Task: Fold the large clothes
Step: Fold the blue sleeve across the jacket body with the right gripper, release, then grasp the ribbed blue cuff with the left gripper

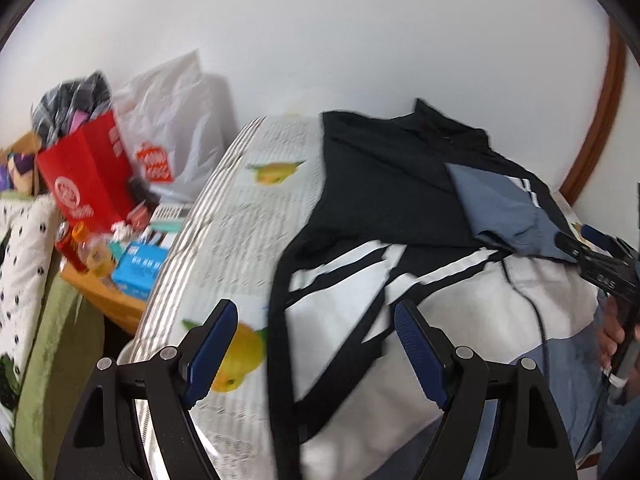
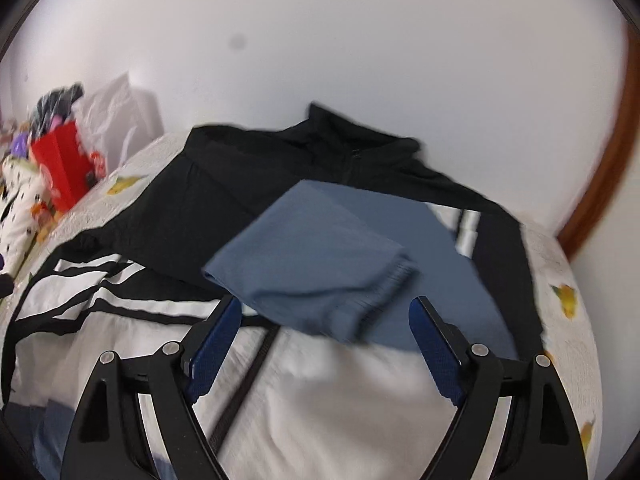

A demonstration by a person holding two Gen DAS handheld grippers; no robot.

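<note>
Left wrist view: left tongs point(image 1: 314, 320) at 6 o'clock, spread wide, gripping nothing, hovering over the bed point(image 1: 240, 208). Black, white and blue jacket point(image 1: 380, 184) spread flat across the bed from centre toward 3 o'clock, collar near the white wall point(image 1: 320, 32) at 1 o'clock. Blue sleeve point(image 1: 500, 208) folded inward over the chest at 3 o'clock. Right tongs point(image 1: 576, 246) at 3 o'clock, tip at the sleeve's cuff; cannot tell there whether pinched or merely touching. Red bag point(image 1: 88, 176), white plastic bag point(image 1: 168, 120) and blue box point(image 1: 140, 268) cluttered on a small wooden table point(image 1: 100, 292) at 9 o'clock.

Right wrist view: right tongs point(image 2: 326, 320) at 6 o'clock, parted wide, closed on nothing. Blue sleeve point(image 2: 312, 256) lying at centre, its ribbed cuff just above and between the blue pads point(image 2: 216, 344). Jacket point(image 2: 208, 200) filling the bed point(image 2: 560, 280) from 9 to 3 o'clock, white lower panel nearest the tongs. Wooden headboard point(image 2: 608, 168) curving at 3 o'clock. Blurred throughout.
</note>
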